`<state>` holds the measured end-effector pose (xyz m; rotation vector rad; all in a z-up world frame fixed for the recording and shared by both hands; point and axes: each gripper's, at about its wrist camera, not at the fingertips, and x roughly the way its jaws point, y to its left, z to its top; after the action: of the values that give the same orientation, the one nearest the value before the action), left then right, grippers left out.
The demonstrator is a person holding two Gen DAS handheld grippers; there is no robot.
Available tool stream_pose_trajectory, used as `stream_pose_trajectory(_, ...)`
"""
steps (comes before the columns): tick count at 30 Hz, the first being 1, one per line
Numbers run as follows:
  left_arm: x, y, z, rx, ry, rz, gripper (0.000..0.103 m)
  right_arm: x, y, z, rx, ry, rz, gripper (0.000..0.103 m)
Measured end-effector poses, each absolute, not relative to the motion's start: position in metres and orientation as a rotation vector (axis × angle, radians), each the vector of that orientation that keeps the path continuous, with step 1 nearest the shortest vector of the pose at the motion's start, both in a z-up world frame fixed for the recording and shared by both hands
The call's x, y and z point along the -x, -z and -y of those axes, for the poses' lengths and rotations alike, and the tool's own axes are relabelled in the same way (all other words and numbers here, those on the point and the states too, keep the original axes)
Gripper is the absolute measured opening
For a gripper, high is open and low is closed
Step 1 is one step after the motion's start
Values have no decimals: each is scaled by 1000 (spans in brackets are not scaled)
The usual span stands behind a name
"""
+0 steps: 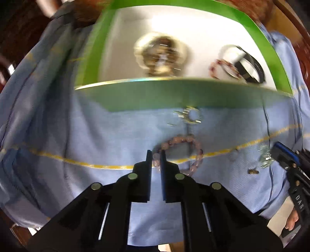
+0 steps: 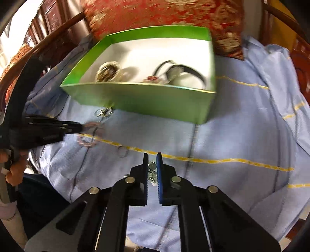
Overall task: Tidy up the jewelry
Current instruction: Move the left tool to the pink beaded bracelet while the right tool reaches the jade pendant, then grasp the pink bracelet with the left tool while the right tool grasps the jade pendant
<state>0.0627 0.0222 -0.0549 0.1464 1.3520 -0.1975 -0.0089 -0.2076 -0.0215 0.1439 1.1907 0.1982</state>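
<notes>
My left gripper (image 1: 156, 154) points down at the blue cloth and is shut on the left side of a pink bead bracelet (image 1: 182, 151), with beads pinched between its fingers. In the right wrist view the same gripper (image 2: 82, 127) comes in from the left with the blurred bracelet (image 2: 89, 137) at its tips. My right gripper (image 2: 152, 156) is shut on a small silver beaded piece (image 2: 152, 171) lying on the cloth. An open green box (image 1: 174, 91) stands behind both; its near wall (image 2: 145, 97) faces me.
In the box lie a gold-brown piece (image 1: 160, 56), a red bead bracelet (image 1: 222, 67) and a black band (image 1: 250, 64). A silver ornament (image 1: 190, 116) lies in front of the box, a thin ring (image 2: 122, 151) nearby. A red cushion (image 2: 164, 13) sits behind.
</notes>
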Motion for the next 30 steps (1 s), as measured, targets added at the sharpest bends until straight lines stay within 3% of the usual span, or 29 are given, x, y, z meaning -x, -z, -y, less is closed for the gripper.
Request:
stream_pose_trajectory(3, -62, 51, -29, -126, 211, -1348, 13, 7, 24, 220, -131, -106, -1198, 9)
stream_pose_trajectory(4, -61, 51, -30, -134, 214, -1346, 16, 9, 26, 223, -139, -104, -1200, 15)
stream_pose_trajectory(5, -60, 52, -28, -144, 220, -1348, 20, 9, 26, 224, -149, -107, -1201, 21)
stream_pose_trajectory(6, -59, 51, -29, -149, 220, -1347, 30, 8, 26, 223, -150, -104, -1201, 39)
stream_pose_trajectory(7, -57, 51, -27, -163, 219, -1343, 31, 8, 25, 223, -143, -93, -1195, 52)
stream_pose_trajectory(8, -54, 52, -23, -169, 220, -1343, 31, 8, 24, 221, -126, -80, -1181, 53)
stream_pose_trajectory(20, -60, 59, 32, -231, 219, -1349, 30, 3, 51, 208, -21, -68, -1246, 53)
stream_pose_trajectory(26, -58, 59, 40, -250, 219, -1346, 26, 2, 52, 206, -20, -93, -1249, 32)
stream_pose_trajectory(28, -58, 59, 43, -257, 217, -1341, 19, 2, 52, 205, -18, -100, -1251, 20)
stream_pose_trajectory(30, -57, 62, 44, -260, 211, -1339, 13, 2, 52, 204, -22, -105, -1251, 20)
